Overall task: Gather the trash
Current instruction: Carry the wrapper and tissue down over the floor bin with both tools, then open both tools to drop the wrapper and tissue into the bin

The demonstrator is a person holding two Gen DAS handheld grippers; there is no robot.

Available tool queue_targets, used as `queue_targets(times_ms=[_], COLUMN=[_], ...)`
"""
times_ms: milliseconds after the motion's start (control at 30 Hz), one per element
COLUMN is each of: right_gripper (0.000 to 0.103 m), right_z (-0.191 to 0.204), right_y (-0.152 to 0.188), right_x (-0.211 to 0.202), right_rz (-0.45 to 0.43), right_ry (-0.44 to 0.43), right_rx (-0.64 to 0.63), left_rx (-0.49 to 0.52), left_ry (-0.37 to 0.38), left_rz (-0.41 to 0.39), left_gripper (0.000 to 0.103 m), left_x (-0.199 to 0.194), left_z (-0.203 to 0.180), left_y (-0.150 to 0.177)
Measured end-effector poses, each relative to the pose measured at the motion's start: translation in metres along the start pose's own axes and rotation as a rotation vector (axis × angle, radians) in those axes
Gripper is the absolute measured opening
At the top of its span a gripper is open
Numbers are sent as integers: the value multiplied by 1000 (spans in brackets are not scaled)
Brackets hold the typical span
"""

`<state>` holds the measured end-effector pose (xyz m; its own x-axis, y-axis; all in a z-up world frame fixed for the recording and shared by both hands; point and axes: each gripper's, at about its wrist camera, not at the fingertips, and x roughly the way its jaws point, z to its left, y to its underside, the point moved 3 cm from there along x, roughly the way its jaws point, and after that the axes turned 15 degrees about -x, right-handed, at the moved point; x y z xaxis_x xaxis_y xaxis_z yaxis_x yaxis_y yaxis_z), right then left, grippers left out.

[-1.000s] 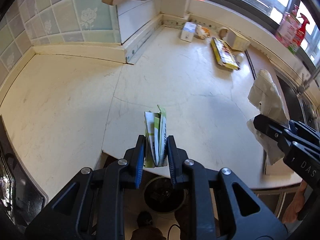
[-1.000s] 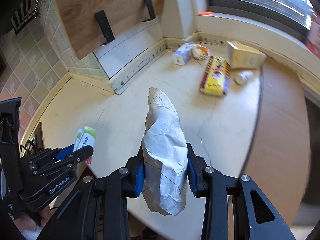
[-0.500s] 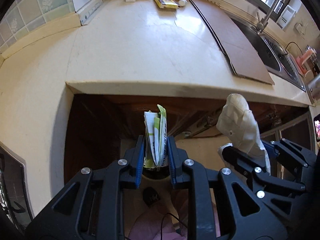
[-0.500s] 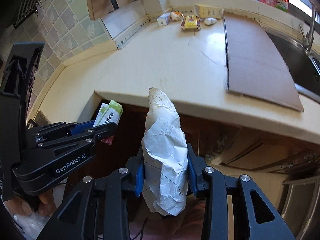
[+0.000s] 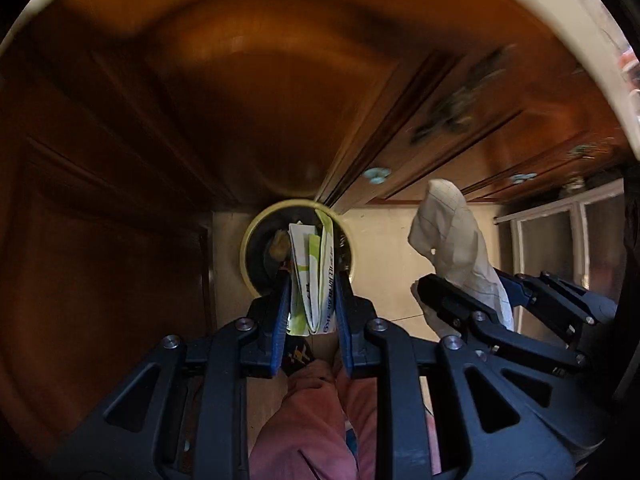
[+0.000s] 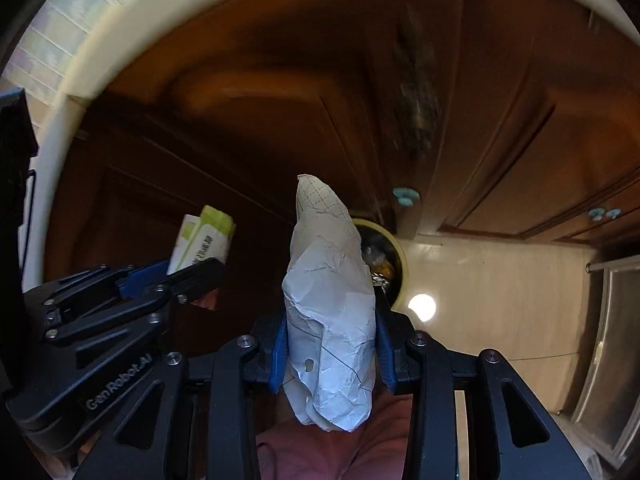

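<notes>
My left gripper (image 5: 311,280) is shut on a folded green and white packet (image 5: 312,268), which hangs right over a round yellow-rimmed trash bin (image 5: 250,240) on the floor. Some scraps lie inside the bin. My right gripper (image 6: 331,320) is shut on a crumpled white paper wad (image 6: 330,304), a little to the right of the other gripper. In the right wrist view the bin (image 6: 400,260) peeks out behind the wad, and the left gripper (image 6: 192,276) with the packet (image 6: 204,236) is at the left. The left wrist view shows the wad (image 5: 456,236) and right gripper (image 5: 460,300) at the right.
Brown wooden cabinet doors (image 5: 240,100) with pale blue knobs (image 5: 377,175) fill the space behind the bin. The cream counter edge (image 6: 120,32) arcs overhead. A person's pink-clad leg (image 5: 312,420) stands below the grippers. Pale floor (image 6: 500,288) lies to the right of the bin.
Both grippers have dropped from above the counter to below its edge, pointing steeply down. The bin and cabinet fronts now fill both views. Each still grips its piece of trash.
</notes>
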<state>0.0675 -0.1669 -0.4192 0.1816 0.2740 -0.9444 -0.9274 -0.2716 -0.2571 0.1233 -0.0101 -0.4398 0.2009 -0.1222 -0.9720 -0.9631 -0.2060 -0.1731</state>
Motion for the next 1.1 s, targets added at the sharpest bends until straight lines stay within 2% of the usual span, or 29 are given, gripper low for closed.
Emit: queue_targets(times_ms=[233,467,567,600,633,700,833,900,1100], right_gripper=[37,42,48,54,59,63,67,72,72], right_z=[-14,-30,-34,-42,-43,-44,-53,-58,-69], right_y=[21,21,20,14,14,16,16,16,15], right_x=[101,195,223,230,238,252,267,270,267], right_rz=[46,85,89,91,93,106,126,128,124], right_ry=[-8,-29,-41,-47,-56,-69,-93,-105,-128], right_rx=[0,23,24,25,28,25,31,28,23], left_rx=[-125,-144,-153,-153,-154,-151,-151,-147,-137], left_ry=[25,39,25,15,0,-13,-18,-21,-21], left_rz=[62,72,85,90,90,90,103,105,97], left_gripper=[20,29,52,68,76,83,86,86,86], left_x=[101,176,203,209,216,227,243,245,246], left_z=[36,57,63,65,67,67,72,75,63], left_y=[-4,-7,-8,-9,-9,-10,-10,-10,-9])
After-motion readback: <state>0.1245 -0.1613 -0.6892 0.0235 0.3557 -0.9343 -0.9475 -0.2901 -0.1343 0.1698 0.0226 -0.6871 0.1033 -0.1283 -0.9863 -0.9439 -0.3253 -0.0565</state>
